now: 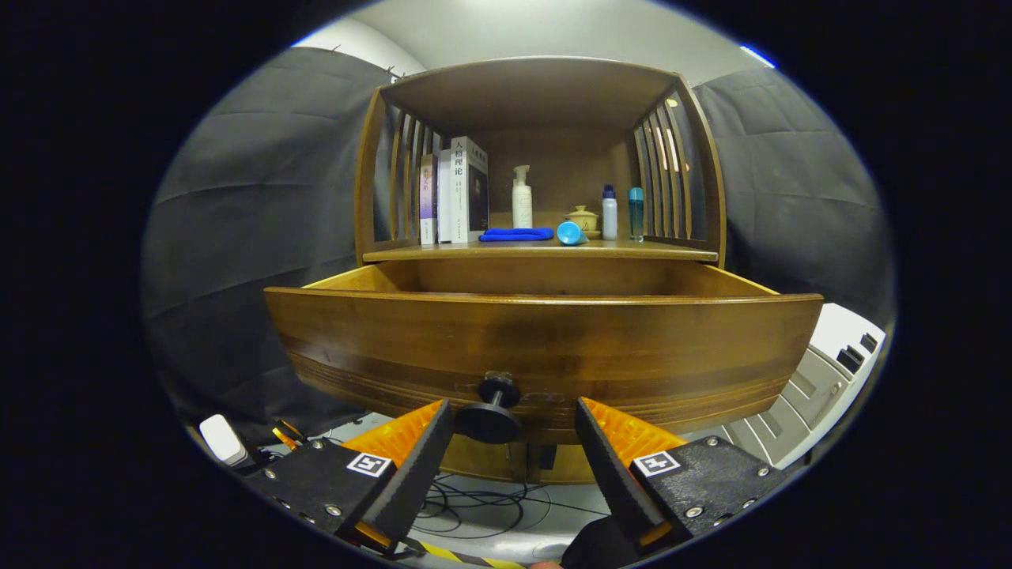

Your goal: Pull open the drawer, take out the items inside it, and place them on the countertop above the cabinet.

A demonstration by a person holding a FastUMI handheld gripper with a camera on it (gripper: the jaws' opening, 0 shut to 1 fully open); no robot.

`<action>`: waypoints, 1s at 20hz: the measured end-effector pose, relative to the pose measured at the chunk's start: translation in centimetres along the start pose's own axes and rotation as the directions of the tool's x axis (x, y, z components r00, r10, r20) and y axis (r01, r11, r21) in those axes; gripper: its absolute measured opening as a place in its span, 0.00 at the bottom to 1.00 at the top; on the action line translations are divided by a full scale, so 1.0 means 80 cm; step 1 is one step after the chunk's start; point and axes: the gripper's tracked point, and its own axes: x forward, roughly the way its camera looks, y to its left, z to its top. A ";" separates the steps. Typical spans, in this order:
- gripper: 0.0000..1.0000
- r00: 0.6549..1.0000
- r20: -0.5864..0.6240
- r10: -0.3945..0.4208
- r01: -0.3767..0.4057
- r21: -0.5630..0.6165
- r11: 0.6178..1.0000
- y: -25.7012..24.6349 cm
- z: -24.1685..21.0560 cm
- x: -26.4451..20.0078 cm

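Brown wooden drawer (545, 348), black knob (490, 419), blue cloth (516, 234).

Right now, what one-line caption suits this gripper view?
Open gripper straddling the round dark knob of a pulled-out brown wooden drawer, below a cluttered countertop.

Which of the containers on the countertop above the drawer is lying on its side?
The light blue cup, just right of the folded blue cloth. The pump bottle and the two small bottles stand upright. The gripper is open around the drawer knob.
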 end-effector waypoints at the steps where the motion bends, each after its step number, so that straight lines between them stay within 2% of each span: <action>1: 0.95 1.000 -0.001 0.001 -0.001 0.010 1.000 0.001 0.001 0.003; 5: 0.95 1.000 -0.002 -0.009 0.009 0.051 0.999 0.003 0.006 0.009; 8: 0.94 1.000 0.001 -0.023 0.023 0.035 0.999 0.001 0.004 0.009; 14: 0.94 0.996 -0.006 -0.090 0.090 0.086 0.992 -0.016 0.014 0.034; 17: 0.94 0.996 0.005 -0.094 0.094 0.044 0.995 -0.017 0.013 0.034; 20: 0.94 0.995 0.012 -0.097 0.096 0.055 0.994 -0.017 0.015 0.041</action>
